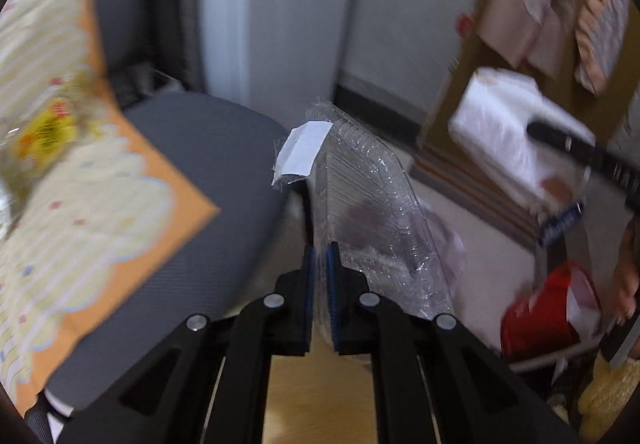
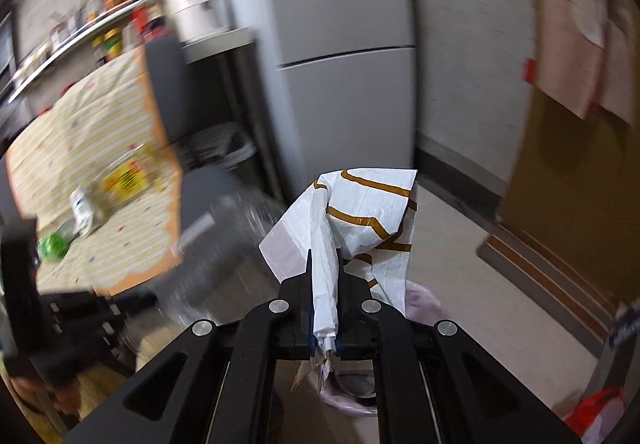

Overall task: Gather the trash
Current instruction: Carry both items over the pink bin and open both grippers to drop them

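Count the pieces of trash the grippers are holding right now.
2. A clear plastic container sits clamped in the left gripper; a white wrapper with brown stripes in the right gripper. More may lie out of view.
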